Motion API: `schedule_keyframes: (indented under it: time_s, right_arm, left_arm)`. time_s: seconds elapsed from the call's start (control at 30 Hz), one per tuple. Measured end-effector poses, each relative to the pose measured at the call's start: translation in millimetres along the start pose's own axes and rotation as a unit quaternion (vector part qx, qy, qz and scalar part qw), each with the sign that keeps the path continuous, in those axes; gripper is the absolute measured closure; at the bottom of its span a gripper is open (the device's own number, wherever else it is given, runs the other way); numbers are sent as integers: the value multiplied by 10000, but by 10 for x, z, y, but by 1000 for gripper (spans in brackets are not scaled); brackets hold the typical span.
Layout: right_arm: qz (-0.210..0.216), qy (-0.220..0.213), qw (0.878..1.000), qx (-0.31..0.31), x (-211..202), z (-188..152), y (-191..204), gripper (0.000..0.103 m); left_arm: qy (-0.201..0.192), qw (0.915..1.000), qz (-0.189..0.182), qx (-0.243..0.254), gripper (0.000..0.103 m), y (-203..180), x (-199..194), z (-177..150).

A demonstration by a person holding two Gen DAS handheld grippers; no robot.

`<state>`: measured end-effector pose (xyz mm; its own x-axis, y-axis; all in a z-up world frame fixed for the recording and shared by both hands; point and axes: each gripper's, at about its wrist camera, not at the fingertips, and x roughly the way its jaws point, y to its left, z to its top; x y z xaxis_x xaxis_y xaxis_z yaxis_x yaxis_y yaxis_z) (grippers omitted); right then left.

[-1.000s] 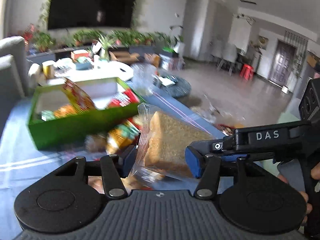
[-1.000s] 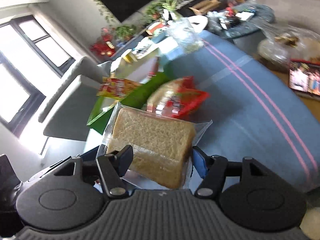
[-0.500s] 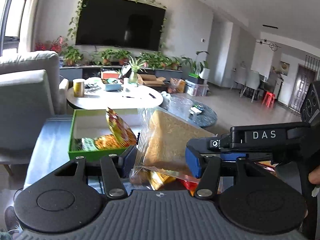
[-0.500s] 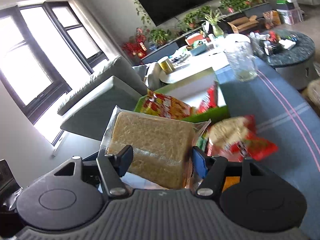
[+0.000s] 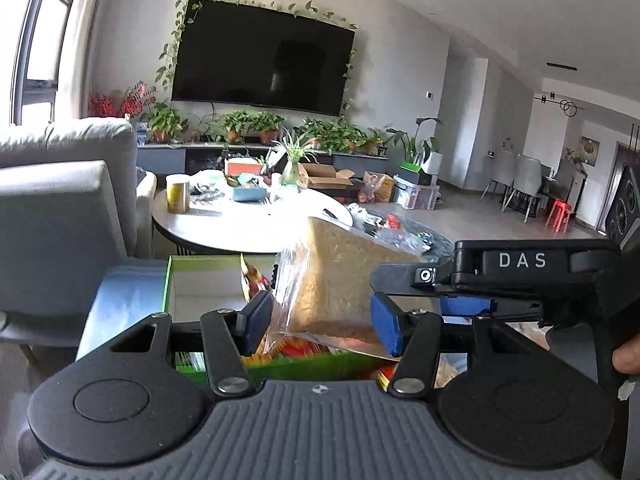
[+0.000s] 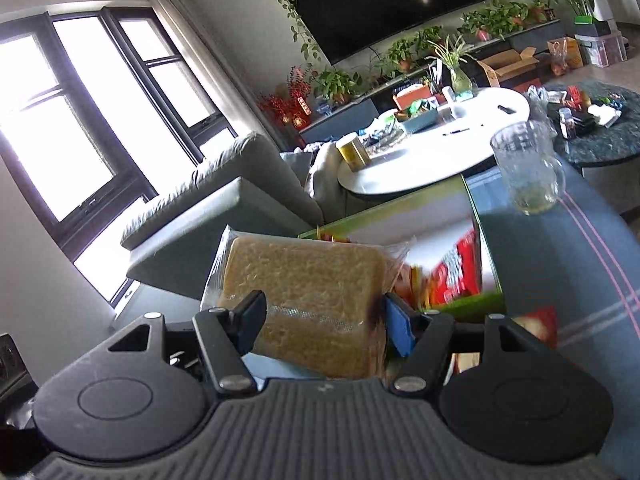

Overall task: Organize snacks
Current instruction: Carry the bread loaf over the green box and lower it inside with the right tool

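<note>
A clear bag of sliced brown bread [image 5: 336,280] hangs in the air between both grippers. My left gripper [image 5: 320,322] is shut on its lower edge, the blue pads against plastic and crust. One of the right gripper's fingers [image 5: 400,276] reaches in from the right against the same bag. In the right wrist view my right gripper [image 6: 320,320] is shut across the bag of bread [image 6: 304,288]. Just beyond and below lies the open green box [image 5: 170,280] [image 6: 490,300], holding an orange packet [image 5: 252,276] and red packets [image 6: 452,272].
The box rests on a blue striped tablecloth [image 6: 580,264] with a glass mug [image 6: 528,172] near its far corner. A grey armchair [image 5: 60,232] stands to the left. Behind is a cluttered white round table [image 5: 240,224]. A hand [image 5: 628,356] holds the right gripper.
Both grippers rose and swung towards the green box with the bread held between them. The views tilted up, and the box now sits low, right under the bag.
</note>
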<state>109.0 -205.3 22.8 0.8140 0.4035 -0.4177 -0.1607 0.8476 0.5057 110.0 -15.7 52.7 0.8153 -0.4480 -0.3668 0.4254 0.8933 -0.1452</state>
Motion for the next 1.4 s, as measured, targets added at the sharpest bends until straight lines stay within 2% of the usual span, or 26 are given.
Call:
schedule_keyframes:
  time_s: [0.27, 0.63, 1.03, 1.4]
  right_arm:
    - [47, -285, 9994, -169, 248, 338, 50, 33]
    - [-45, -292, 9987, -404, 740, 547, -8, 33]
    - [-121, 26, 9996, -255, 1358, 684, -220, 32]
    - [-224, 390, 9977, -517, 1814, 563, -169, 32]
  left_arm:
    - [-70, 9998, 156, -111, 51, 132, 312, 219]
    - [53, 9986, 524, -51, 50, 339, 865, 383]
    - [364, 9972, 588, -293, 50, 740, 1528, 303]
    - [618, 9939, 727, -555, 48, 1111, 1770, 125]
